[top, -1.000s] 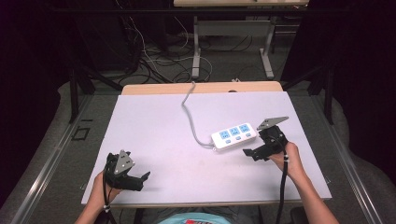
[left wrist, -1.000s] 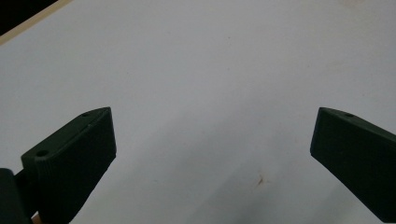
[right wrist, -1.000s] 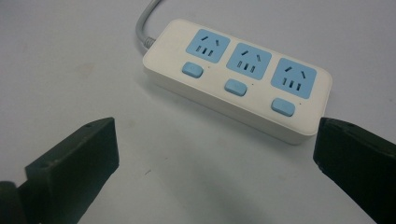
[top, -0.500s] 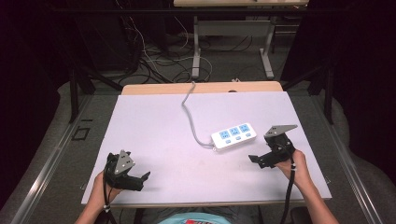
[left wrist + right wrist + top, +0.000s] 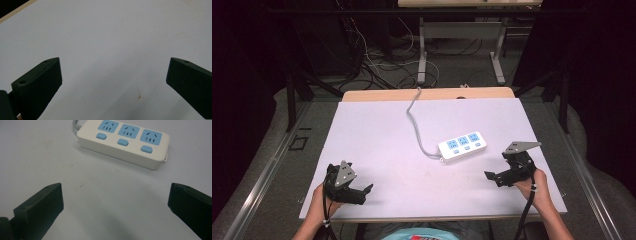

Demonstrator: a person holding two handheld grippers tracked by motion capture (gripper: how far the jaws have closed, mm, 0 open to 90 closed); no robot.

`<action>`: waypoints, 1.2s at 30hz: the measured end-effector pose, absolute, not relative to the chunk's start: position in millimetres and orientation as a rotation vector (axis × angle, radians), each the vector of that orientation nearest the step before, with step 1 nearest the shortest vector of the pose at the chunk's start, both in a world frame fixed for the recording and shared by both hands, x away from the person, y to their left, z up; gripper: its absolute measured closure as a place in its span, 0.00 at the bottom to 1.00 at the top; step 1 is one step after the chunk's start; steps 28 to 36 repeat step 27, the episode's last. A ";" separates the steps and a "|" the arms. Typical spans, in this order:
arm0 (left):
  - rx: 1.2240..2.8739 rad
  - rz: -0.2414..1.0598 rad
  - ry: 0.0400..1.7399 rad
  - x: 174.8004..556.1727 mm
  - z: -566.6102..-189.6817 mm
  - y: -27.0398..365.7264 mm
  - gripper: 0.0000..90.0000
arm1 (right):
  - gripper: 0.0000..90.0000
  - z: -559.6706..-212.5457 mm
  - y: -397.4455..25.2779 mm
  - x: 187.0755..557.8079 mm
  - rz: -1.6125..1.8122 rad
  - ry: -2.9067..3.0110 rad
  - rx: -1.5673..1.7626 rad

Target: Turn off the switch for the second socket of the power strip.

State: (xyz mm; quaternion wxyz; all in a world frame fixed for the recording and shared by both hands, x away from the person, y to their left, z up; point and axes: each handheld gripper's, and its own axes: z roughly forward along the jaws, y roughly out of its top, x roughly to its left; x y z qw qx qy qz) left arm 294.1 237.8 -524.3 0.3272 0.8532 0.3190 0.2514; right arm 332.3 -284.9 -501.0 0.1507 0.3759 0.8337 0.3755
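Note:
A white power strip with three blue sockets and three blue switches lies flat right of the table's middle; in the right gripper view the power strip fills the top, its grey cable running to the far edge. My right gripper rests near the front right, open and holding nothing, a short way in front of the strip. At the front left, my left gripper sits low on the table, also open with nothing between its fingers. The left gripper looks onto bare white surface.
The white table top has a wooden strip along its far edge. Beyond it stand metal table legs and tangled cables on the floor. A small brown speck marks the surface near the left gripper.
My right gripper has drawn back from the power strip toward the front right of the table. The left gripper has stayed put.

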 end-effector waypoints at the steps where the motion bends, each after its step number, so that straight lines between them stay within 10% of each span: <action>1: 2.234 0.659 0.835 294.1 -524.3 237.8 0.00 | 0.00 -501.4 -285.7 330.8 1.078 2.387 1.085; 36: 2.242 0.650 0.835 295.1 -525.2 236.9 0.00 | 0.00 -514.0 -297.9 306.6 1.100 2.337 1.123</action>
